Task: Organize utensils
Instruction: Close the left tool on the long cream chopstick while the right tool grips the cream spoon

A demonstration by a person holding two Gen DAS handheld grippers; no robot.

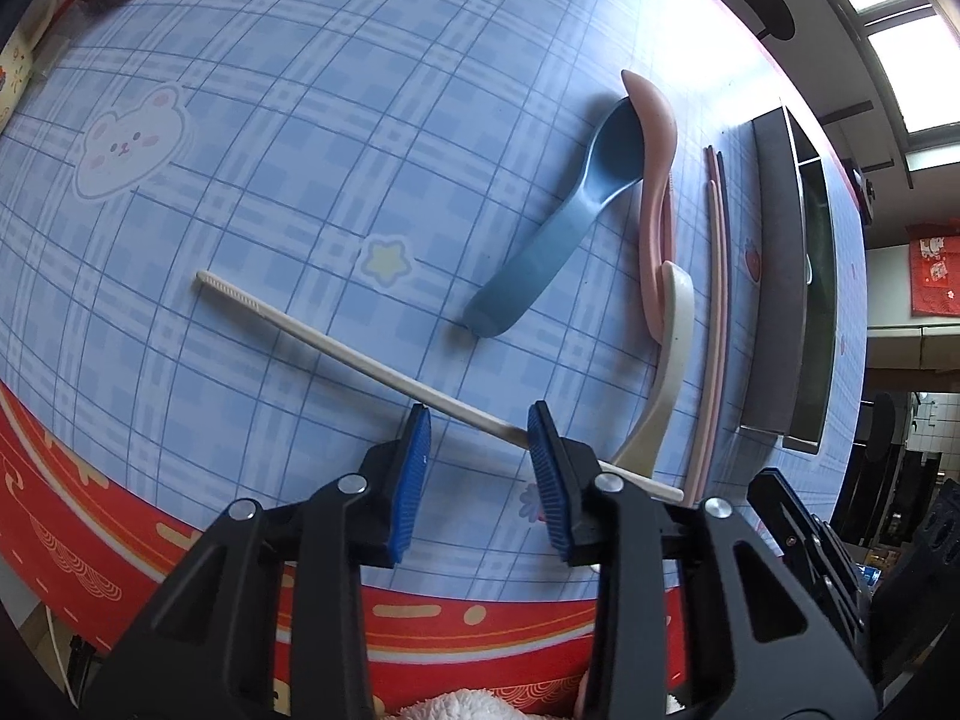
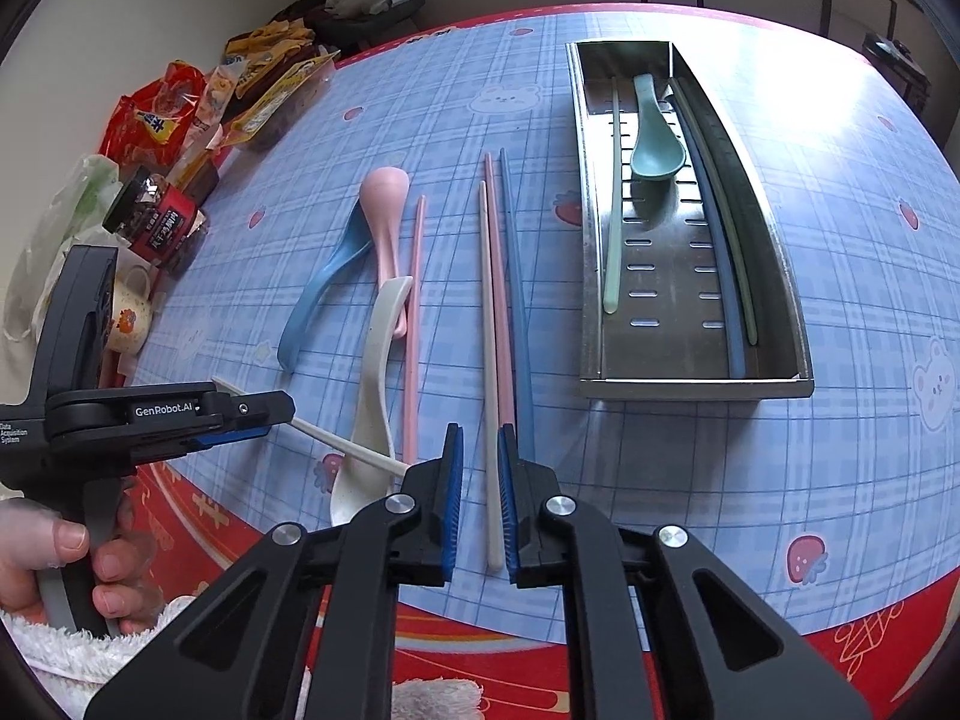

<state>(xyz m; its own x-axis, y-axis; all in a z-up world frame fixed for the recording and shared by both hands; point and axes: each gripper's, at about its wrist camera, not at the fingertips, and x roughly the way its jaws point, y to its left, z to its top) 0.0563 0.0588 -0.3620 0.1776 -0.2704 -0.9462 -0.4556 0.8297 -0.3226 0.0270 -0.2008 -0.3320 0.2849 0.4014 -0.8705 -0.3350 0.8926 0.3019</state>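
black arms of the right gripper fill the foreground, its jaws drawn nearly together around the near end of a cream chopstick, though whether the blue pads actually press it is hard to tell. a pink chopstick and a blue chopstick lie touching alongside it. off to the left, the left gripper is held by a hand; its jaws stand partly open astride a second cream chopstick that lies slanted across the blue plaid table, one pad touching it, the other apart. that stick's far end passes over the cream spoon, which overlaps a pink spoon and sits beside a blue spoon and another pink chopstick. further right, a steel tray holds a green spoon and several chopsticks. snack packets, a jar and a mug crowd the table's left edge.
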